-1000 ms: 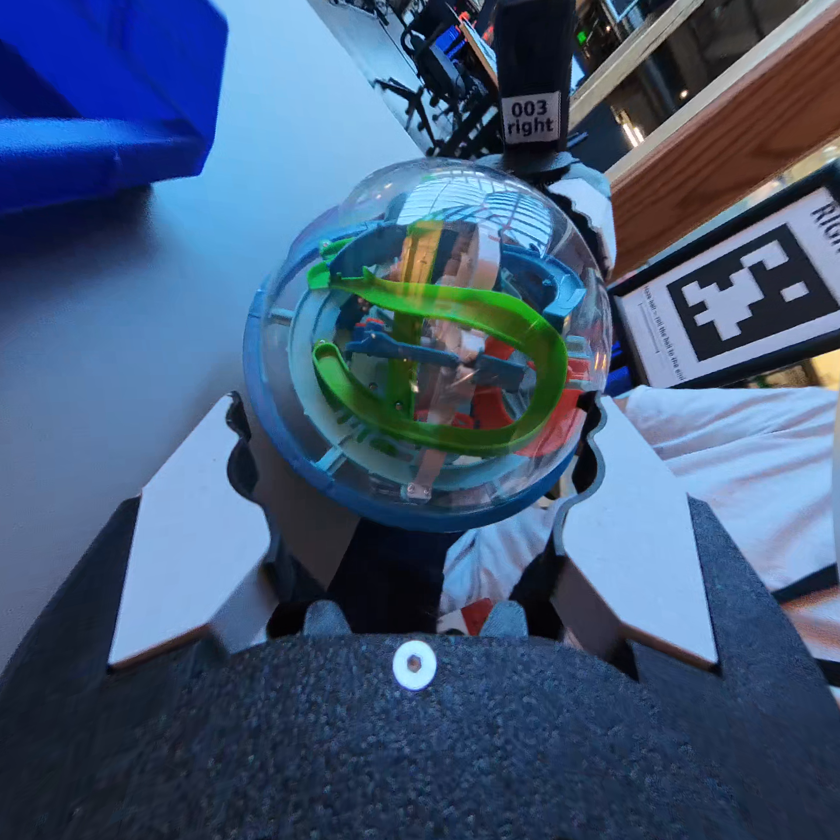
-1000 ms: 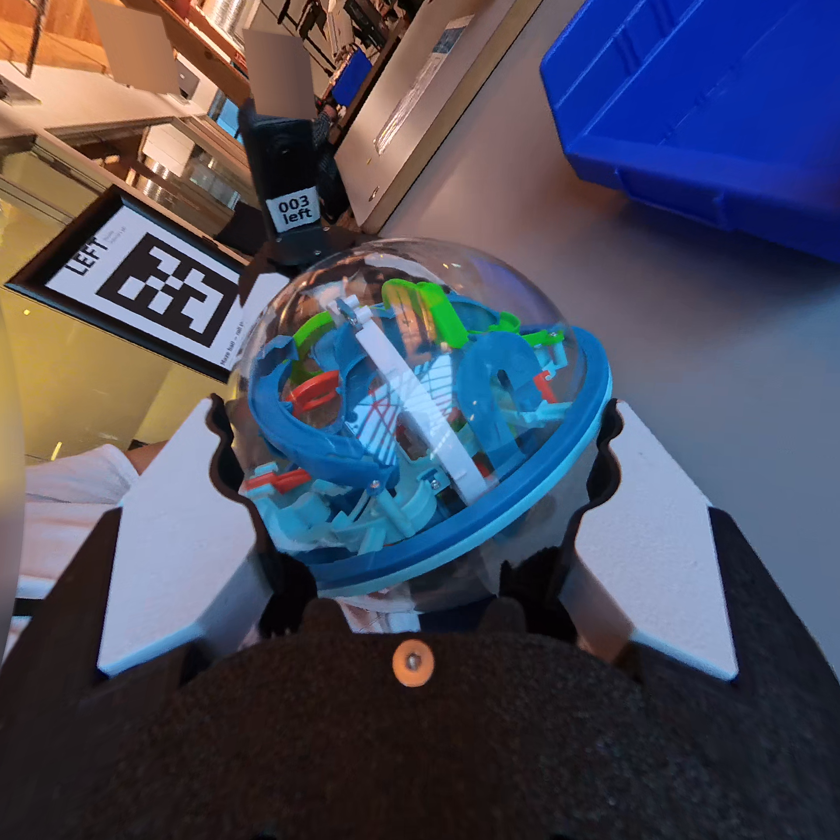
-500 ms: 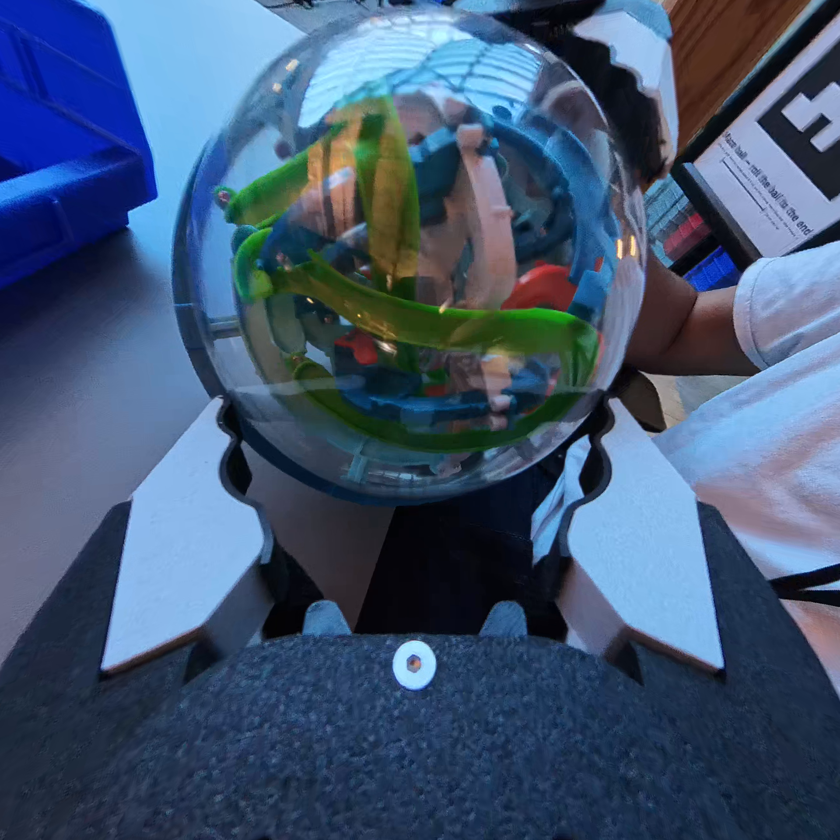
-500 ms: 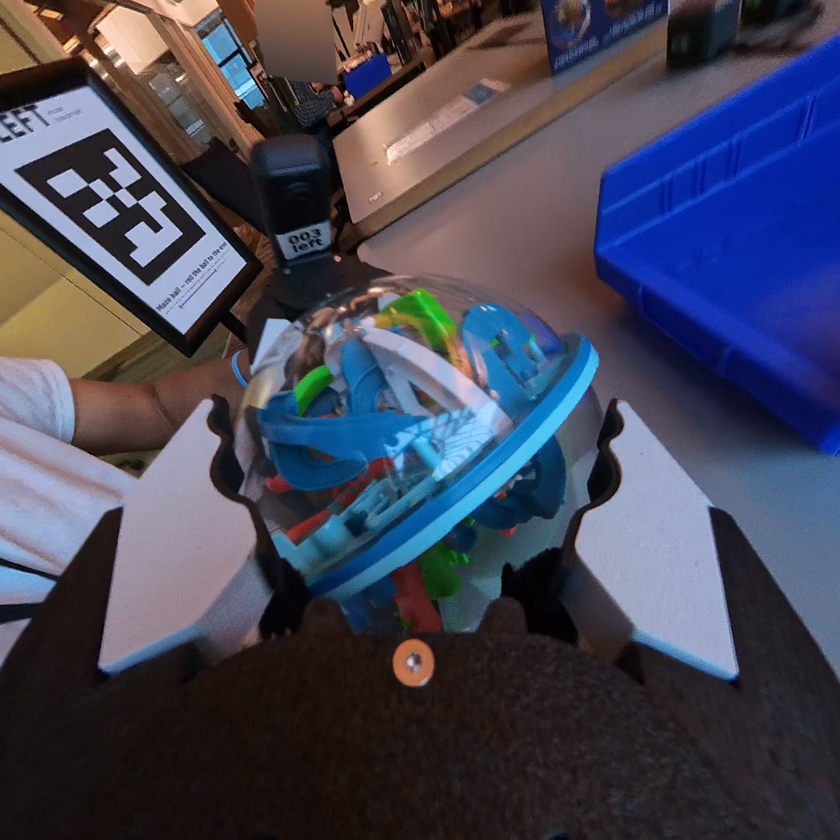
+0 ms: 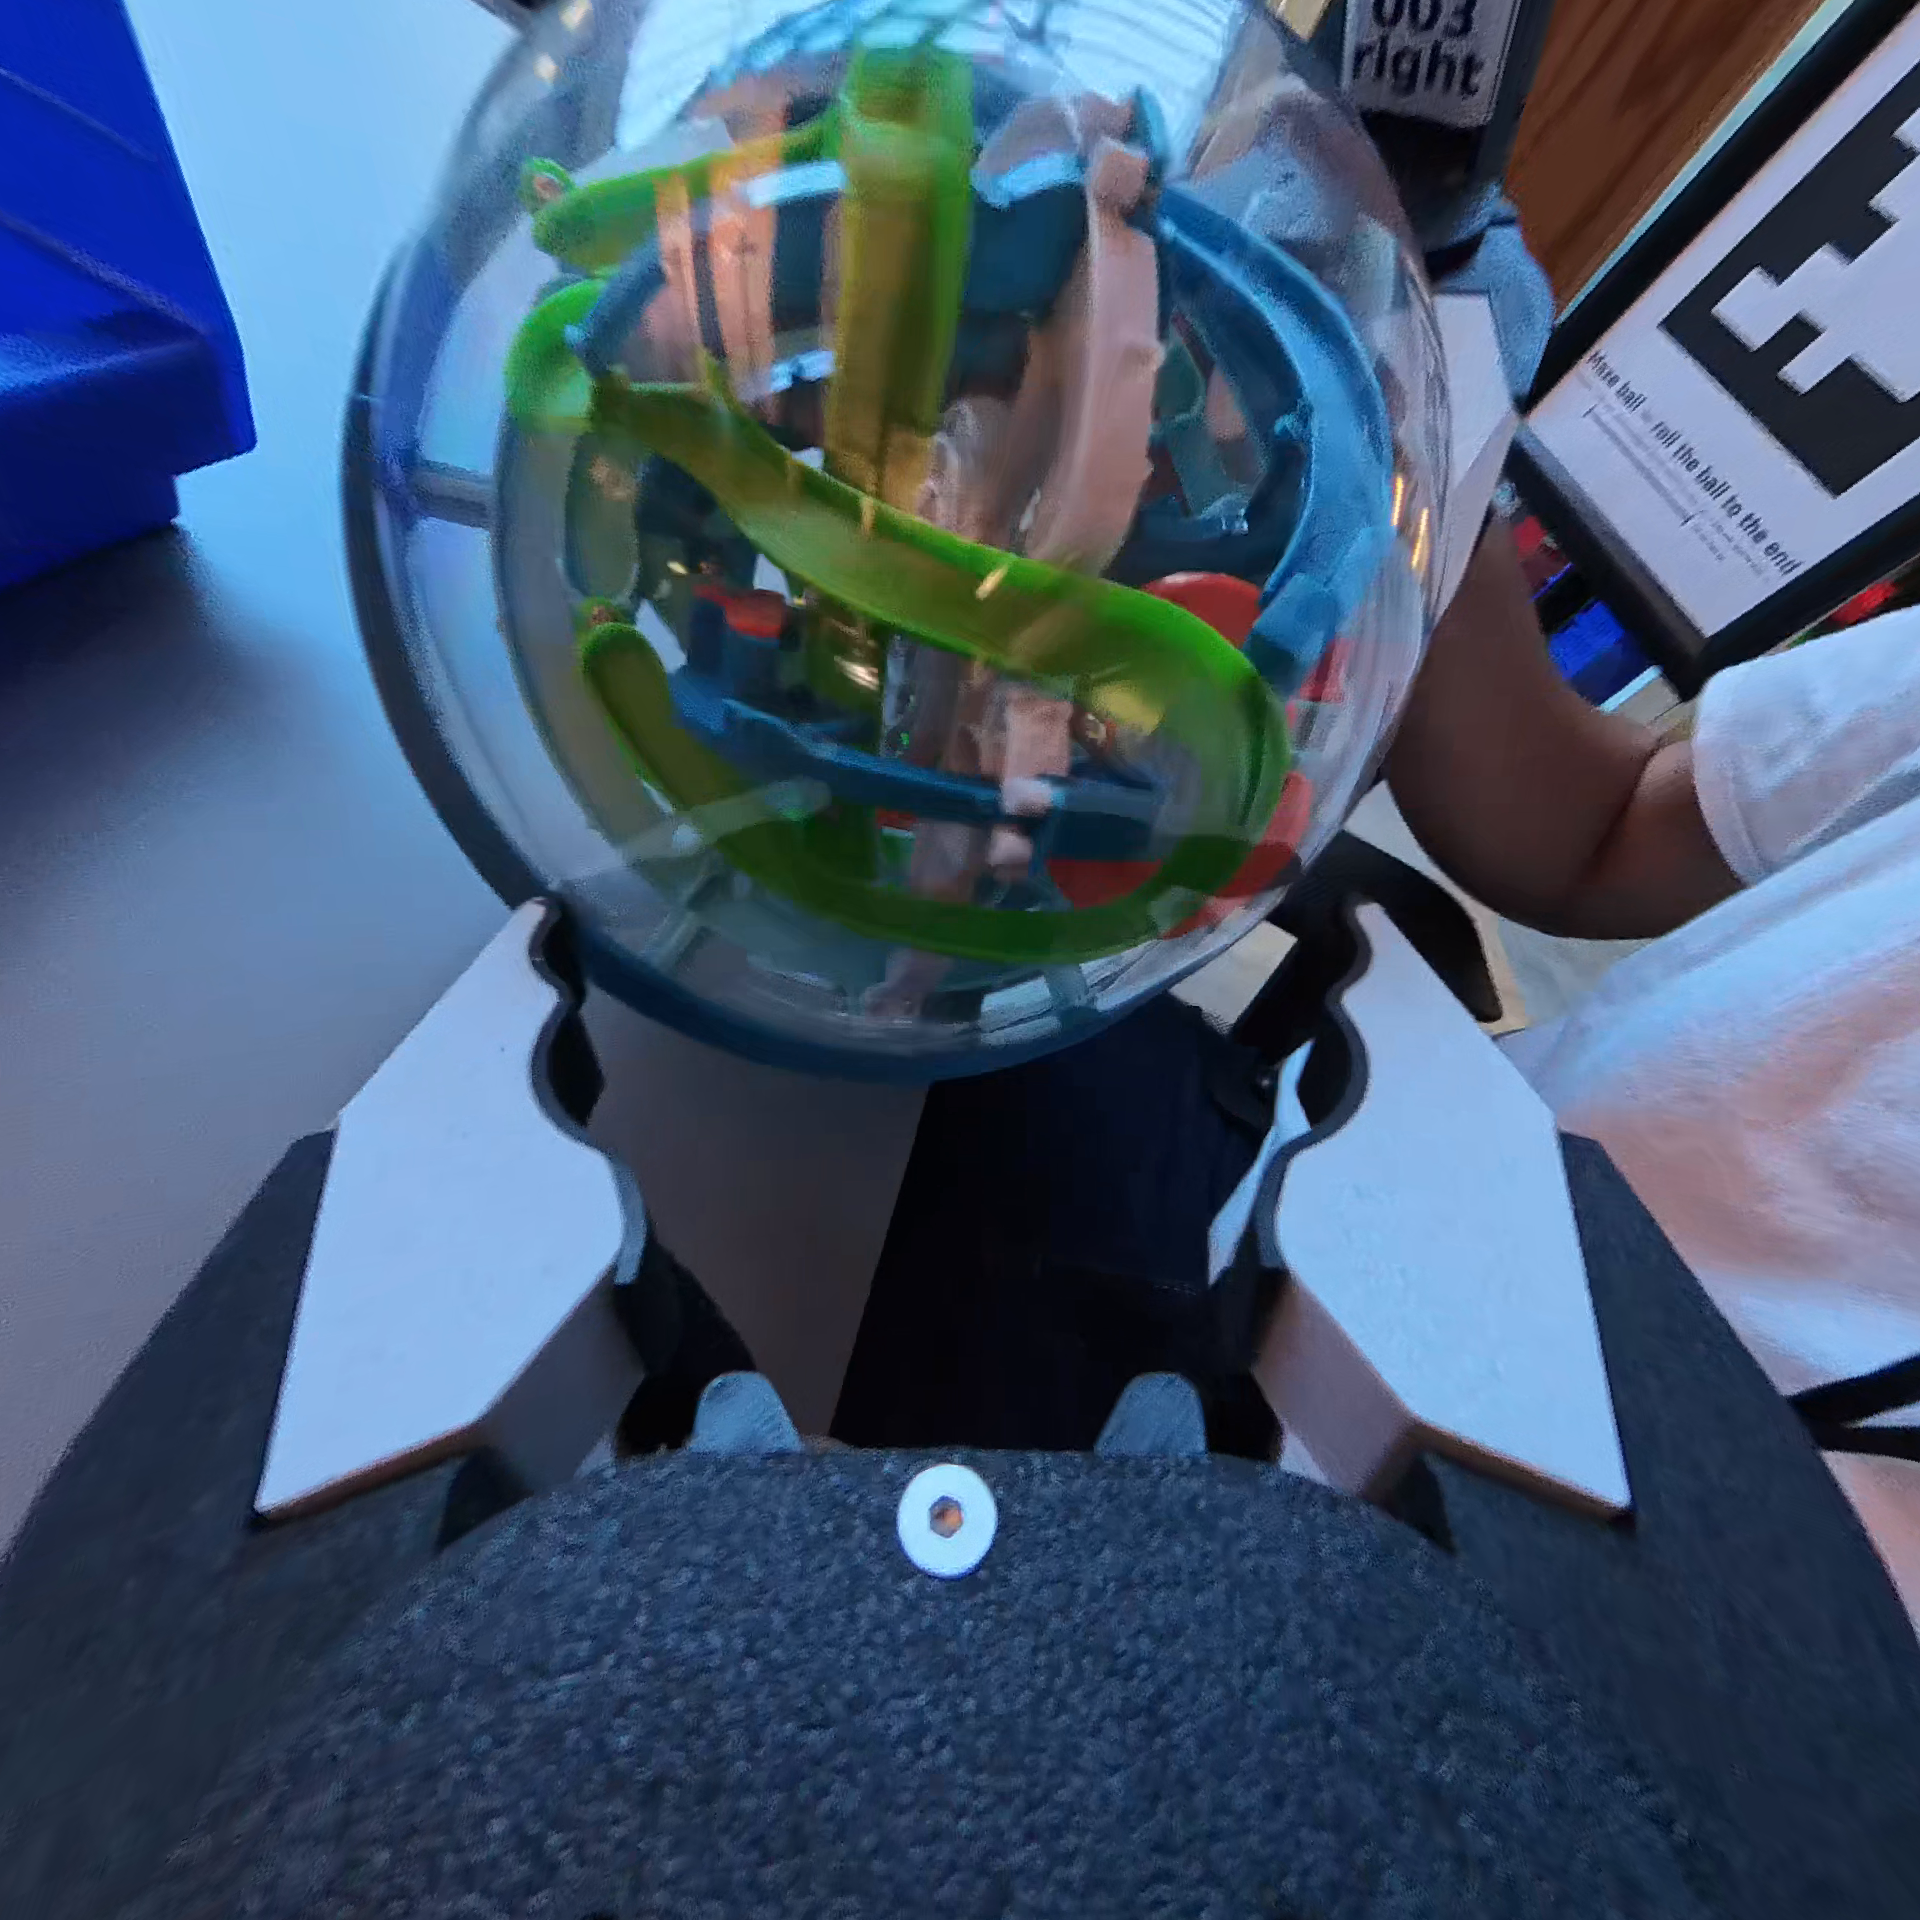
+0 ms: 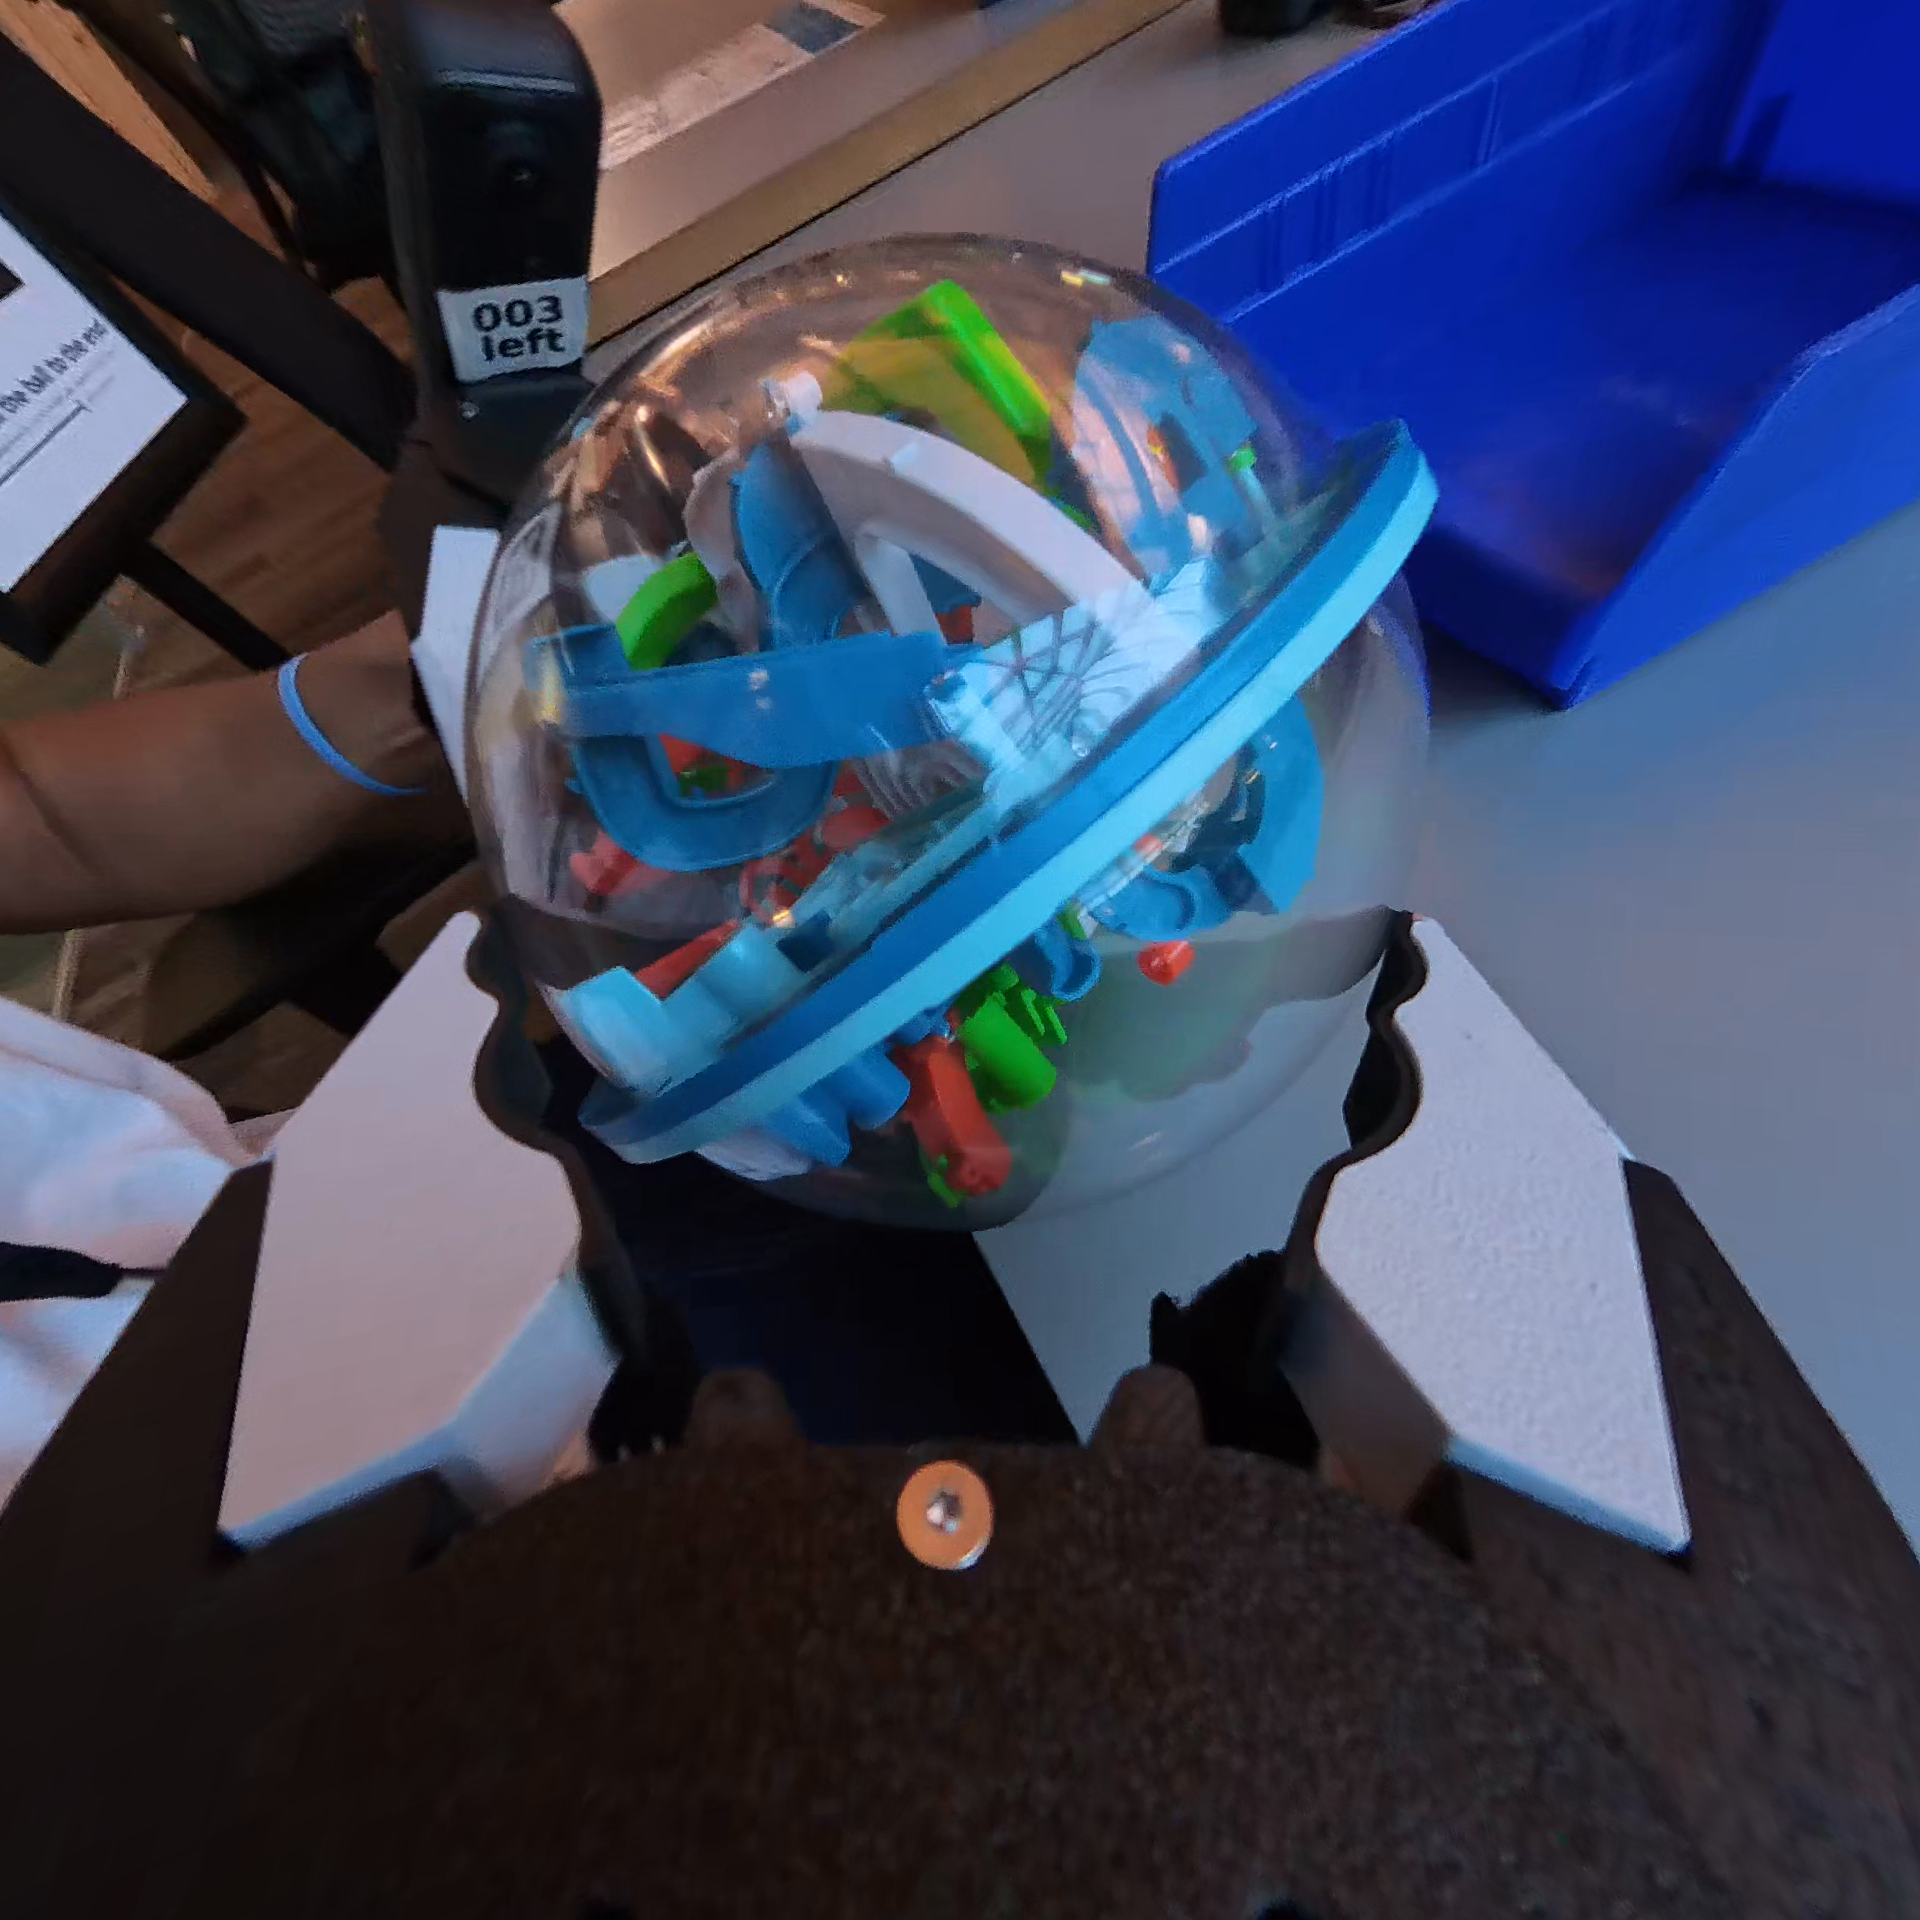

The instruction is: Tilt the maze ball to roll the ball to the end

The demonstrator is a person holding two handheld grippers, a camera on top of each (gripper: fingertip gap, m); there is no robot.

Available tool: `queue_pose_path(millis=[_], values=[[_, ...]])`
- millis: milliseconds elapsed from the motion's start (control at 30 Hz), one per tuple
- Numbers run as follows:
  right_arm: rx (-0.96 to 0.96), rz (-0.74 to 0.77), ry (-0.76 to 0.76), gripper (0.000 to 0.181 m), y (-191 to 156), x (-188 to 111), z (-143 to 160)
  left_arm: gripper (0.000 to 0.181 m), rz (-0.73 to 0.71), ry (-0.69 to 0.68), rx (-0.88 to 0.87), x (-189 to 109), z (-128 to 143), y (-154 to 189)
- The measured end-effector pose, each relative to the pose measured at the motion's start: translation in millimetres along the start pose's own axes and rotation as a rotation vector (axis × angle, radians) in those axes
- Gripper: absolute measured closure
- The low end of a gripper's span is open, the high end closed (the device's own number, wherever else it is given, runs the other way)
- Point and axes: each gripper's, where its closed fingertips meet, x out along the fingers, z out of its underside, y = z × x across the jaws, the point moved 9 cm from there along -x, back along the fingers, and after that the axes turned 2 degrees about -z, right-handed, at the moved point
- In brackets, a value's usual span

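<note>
The maze ball [image 5: 894, 520] is a clear sphere with green, blue, red and white tracks inside and a blue band round its middle. Both grippers hold it in the air from opposite sides, over the table's edge. My left gripper [image 5: 945, 935] grips its lower part between widely spread white fingers. My right gripper [image 6: 940, 945] holds the ball [image 6: 935, 727] the same way, with the blue band slanting up to the right. Each gripper's camera mount shows behind the ball in the other's view: the right one [image 5: 1413, 52] and the left one [image 6: 499, 208]. I cannot make out the small ball inside.
A blue bin [image 6: 1610, 312] stands on the grey table [image 6: 1662, 935]; it also shows at the left edge of the left wrist view [image 5: 94, 312]. A framed sign [image 5: 1766, 312] stands behind. The person's arms [image 5: 1538, 790] [image 6: 187, 790] and white shirt are close.
The maze ball has been tilted and turned between both grippers. It now fills more of the left wrist view. In the right wrist view its blue band has climbed to a diagonal across the sphere.
</note>
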Motion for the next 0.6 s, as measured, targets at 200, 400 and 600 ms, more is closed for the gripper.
queue_pose_path(millis=[200,400,600], values=[[-0.092,-0.048,-0.069,0.027,9.0,6.5,-18.3,0.037,-0.069,-0.165,0.102,5.0,11.3,1.1],[-0.146,-0.156,-0.183,0.027,26.1,24.2,-35.2,0.029,-0.042,-0.091,0.121,-27.0,-21.9,-28.7],[-0.164,-0.266,-0.299,0.027,37.2,46.7,-54.6,0.023,0.067,-0.189,0.240,-19.3,-78.2,-44.6]])
